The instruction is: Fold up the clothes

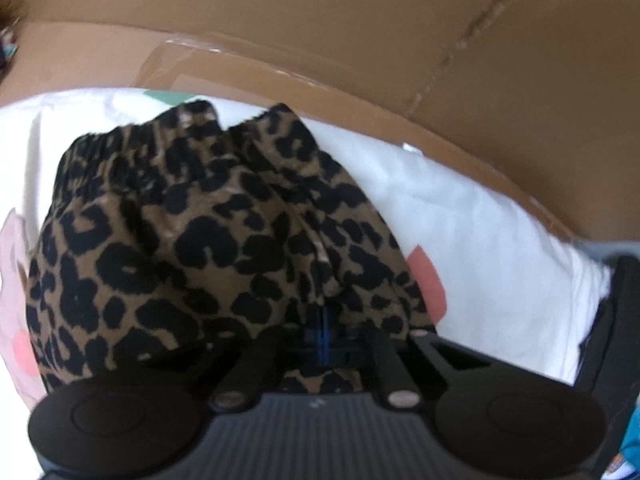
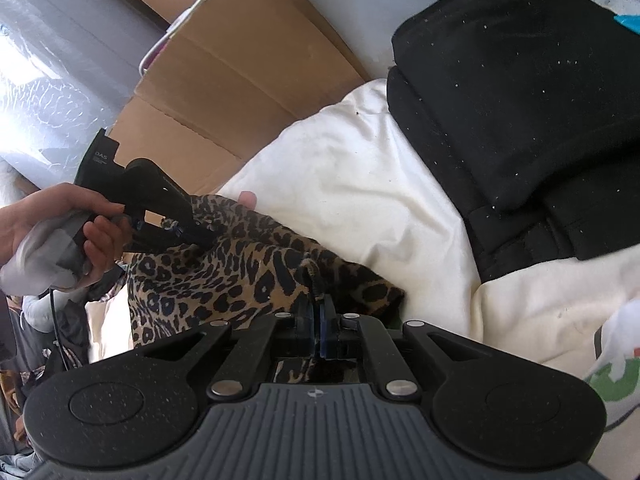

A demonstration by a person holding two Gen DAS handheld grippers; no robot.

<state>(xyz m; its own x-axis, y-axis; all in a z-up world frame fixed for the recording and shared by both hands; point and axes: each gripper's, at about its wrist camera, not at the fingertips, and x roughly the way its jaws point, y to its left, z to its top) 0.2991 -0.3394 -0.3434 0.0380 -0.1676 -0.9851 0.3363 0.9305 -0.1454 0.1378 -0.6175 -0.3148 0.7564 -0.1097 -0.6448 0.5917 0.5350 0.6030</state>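
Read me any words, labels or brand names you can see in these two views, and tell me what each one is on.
"DAS": white letters on the black body of the left gripper, seen from the right wrist view.
A smaller line under it is too small to read.
The leopard-print garment, cardboard and folded black garment show no readable text.

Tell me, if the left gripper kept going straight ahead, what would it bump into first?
Probably the leopard-print garment it is already pinching. Beyond that lies white bedding, then the cardboard box wall, though depth is hard to judge.
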